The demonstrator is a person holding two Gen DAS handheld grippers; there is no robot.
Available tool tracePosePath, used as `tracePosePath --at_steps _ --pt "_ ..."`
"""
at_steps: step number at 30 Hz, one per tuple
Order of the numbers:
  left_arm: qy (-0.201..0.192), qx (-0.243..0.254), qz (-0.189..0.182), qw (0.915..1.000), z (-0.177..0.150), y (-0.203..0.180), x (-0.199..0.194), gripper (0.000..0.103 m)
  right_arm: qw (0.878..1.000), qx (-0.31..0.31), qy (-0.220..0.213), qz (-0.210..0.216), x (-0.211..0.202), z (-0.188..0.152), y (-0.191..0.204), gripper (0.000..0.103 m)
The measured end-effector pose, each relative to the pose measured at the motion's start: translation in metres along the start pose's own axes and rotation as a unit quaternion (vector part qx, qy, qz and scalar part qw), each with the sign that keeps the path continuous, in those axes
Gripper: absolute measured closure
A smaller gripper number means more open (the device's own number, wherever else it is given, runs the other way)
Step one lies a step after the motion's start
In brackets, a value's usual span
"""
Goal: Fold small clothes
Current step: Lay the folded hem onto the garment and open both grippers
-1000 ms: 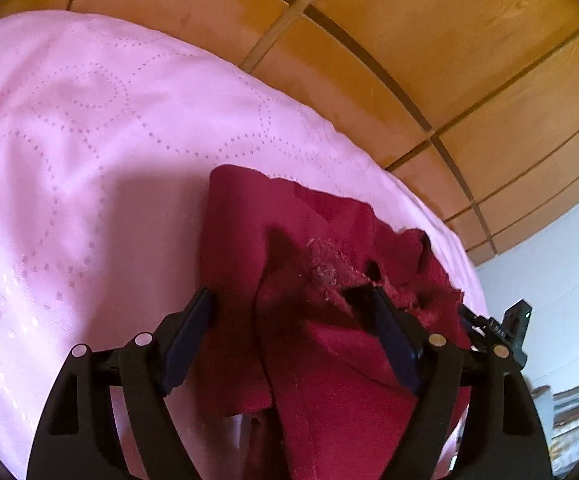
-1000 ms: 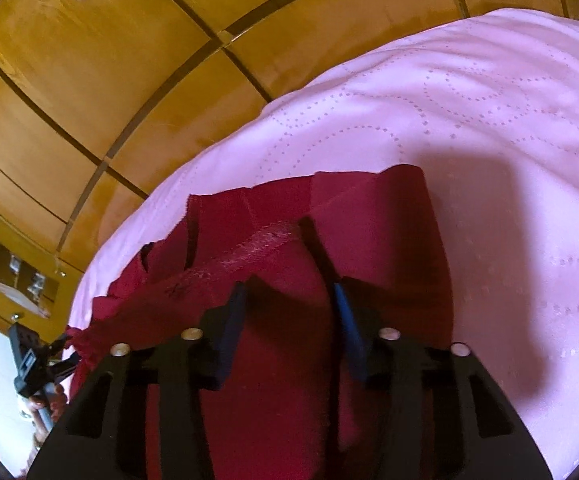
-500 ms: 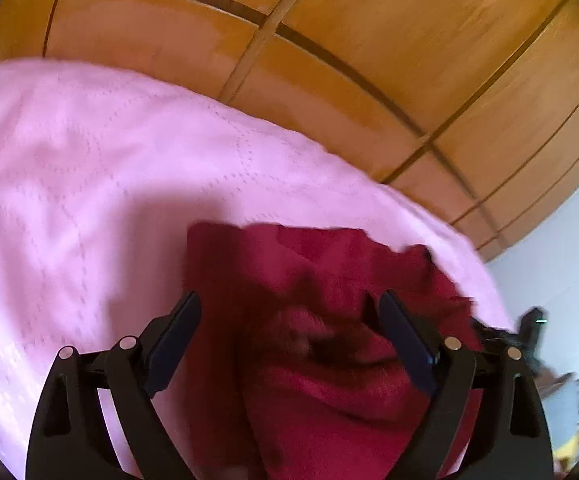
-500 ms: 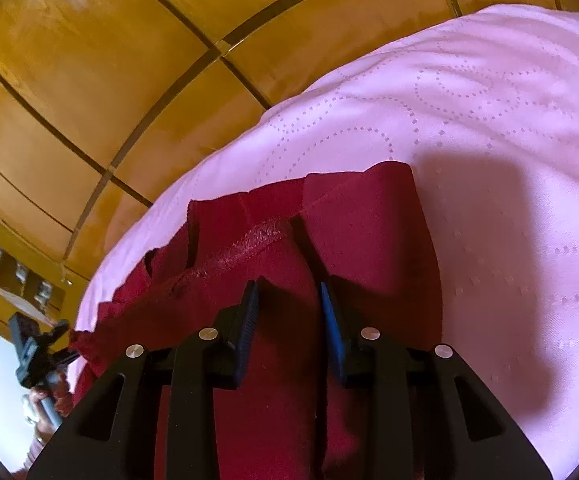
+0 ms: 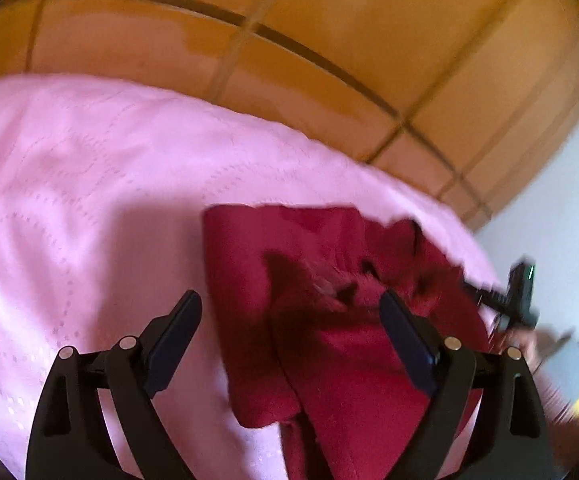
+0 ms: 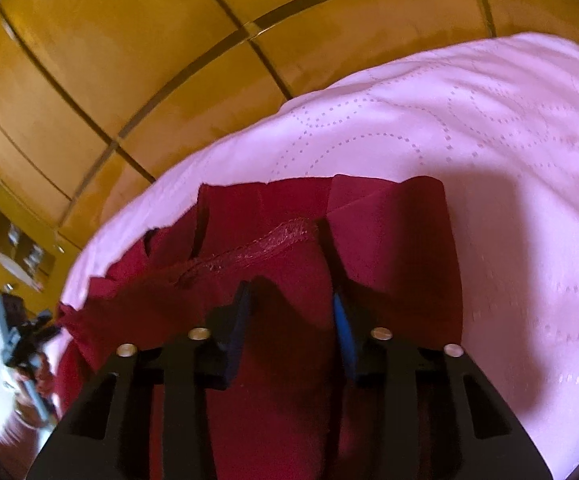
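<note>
A bed (image 5: 89, 208) carries everything here, covered by a pale pink bedspread (image 6: 469, 128) stitched with looping dotted lines. Its far edge curves against wooden panelling at 12 o'clock. Directly on the bedspread lies one dark red garment (image 5: 329, 360), crumpled into overlapping folds, with a lighter seam strip showing on an upper layer. In the left wrist view it lies toward 5 o'clock with bare spread from 7 to 11 o'clock; in the right wrist view it fills 6 to 9 o'clock.

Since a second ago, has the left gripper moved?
Yes. The left gripper has shifted left: the red garment's left edge, on the pink bedspread, now lies between its fingers.
</note>
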State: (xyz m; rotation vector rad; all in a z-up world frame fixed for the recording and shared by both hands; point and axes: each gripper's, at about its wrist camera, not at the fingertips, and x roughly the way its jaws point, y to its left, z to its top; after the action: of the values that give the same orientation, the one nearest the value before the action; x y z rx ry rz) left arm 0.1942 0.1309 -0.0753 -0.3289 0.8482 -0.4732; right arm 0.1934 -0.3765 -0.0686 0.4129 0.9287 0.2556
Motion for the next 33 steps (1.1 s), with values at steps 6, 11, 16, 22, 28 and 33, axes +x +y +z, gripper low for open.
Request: tracePosePath --at_steps 6,11,16,22,28,33 --pt "0.021 0.102 0.057 0.9929 0.010 -0.040 0.028 0.053 0.998 -0.053 -0.005 -0.033 -0.004 -0.002 0.019 0.094" --pt "0.030 0.075 0.040 0.9959 0.022 -0.043 0.031 0.089 0.996 -0.055 -0.058 -0.028 -0.034 0.009 0.028 0.096" --pt "0.007 -0.006 0.063 0.9980 0.036 -0.028 0.039 0.092 0.995 -0.020 -0.083 -0.045 -0.033 0.023 0.014 0.096" --pt "0.026 -0.026 0.087 0.9955 0.024 -0.020 0.064 0.038 0.997 0.042 -0.048 -0.051 0.010 0.007 -0.020 0.096" --pt "0.024 0.015 0.061 0.9977 0.009 -0.027 0.047 0.030 0.998 0.035 -0.051 -0.003 0.004 0.004 -0.019 0.075" --pt "0.056 0.013 0.108 0.9924 0.012 -0.031 0.056 0.087 0.999 0.016 -0.032 -0.038 0.006 0.012 0.000 0.096"
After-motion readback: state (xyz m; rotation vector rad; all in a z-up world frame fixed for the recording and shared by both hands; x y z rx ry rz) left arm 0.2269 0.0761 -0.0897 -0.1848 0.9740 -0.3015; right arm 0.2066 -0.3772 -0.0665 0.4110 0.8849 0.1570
